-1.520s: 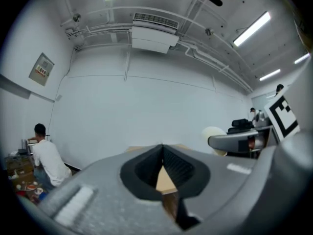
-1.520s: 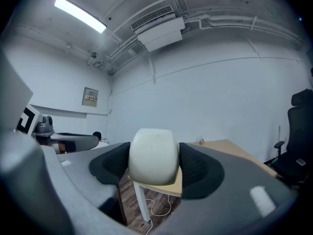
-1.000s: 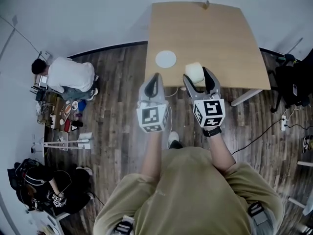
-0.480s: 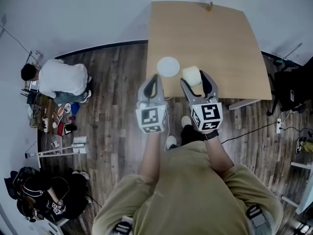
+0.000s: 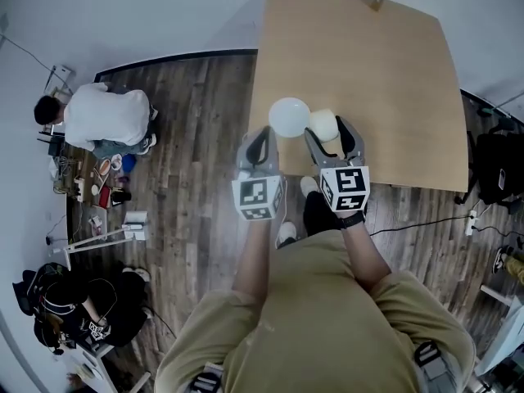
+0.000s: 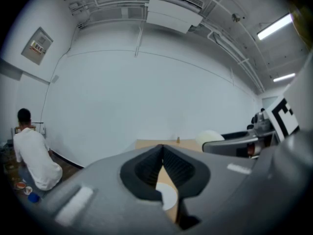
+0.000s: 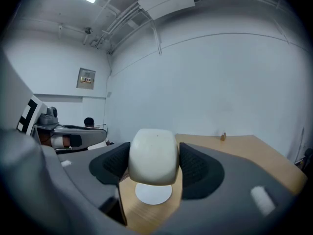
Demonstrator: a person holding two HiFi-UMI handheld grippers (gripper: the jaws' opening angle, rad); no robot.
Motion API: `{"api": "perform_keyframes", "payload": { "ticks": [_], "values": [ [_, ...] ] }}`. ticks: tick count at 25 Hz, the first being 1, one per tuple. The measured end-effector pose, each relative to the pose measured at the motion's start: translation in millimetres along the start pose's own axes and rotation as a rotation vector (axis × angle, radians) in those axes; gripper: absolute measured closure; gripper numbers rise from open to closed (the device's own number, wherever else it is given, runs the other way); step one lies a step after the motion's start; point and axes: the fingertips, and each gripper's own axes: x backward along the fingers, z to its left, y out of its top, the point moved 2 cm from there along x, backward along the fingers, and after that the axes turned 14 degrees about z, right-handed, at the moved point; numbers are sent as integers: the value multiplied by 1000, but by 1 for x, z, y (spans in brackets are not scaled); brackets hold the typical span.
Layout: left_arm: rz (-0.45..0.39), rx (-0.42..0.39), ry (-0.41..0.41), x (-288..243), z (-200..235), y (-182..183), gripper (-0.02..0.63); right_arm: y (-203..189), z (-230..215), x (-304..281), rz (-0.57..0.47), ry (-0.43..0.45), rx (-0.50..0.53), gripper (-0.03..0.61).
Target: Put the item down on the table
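No print is legible; the wall panel (image 6: 37,46) bears a label too small to read.

Tiny brown object (image 5: 377,1) on the table's (image 5: 368,80) far edge, its kind unclear.

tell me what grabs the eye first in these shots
The right gripper clamps a cream rounded item over the near edge of the wooden table, near a flat white disc. The left gripper is shut and empty beside it; a person in white is at far left.
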Motion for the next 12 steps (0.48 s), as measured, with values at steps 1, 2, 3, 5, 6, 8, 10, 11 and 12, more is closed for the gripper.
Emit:
{"api": "perform_keyframes", "payload": {
  "ticks": [1,2,3,5,6,8,10,11,12],
  "values": [
    [11,3,4,-9,2,-1,611,-1,-5,-10,11,9,-2,258],
    [24,5,9,-19,3,-2,611,-2,-10,-20,22,18,-3,258],
    [36,8,14,-27,4,-4,611,-3,-15,-30,33,27,-4,259],
    [61,16,25,-44,8,-8,611,-6,-23,-49,55,44,0,258],
    [73,22,31,-51,12,-10,611,-7,-26,-59,67,51,11,258],
    [98,40,35,-68,19,-15,611,-12,-29,-82,102,65,59,258],
    [130,59,29,-81,26,-23,611,-23,-31,-106,147,83,101,259],
    [147,67,30,-86,29,-28,611,-30,-31,-117,172,94,109,258],
    [163,74,33,-91,32,-33,611,-38,-30,-126,198,105,111,259]
  ]
}}
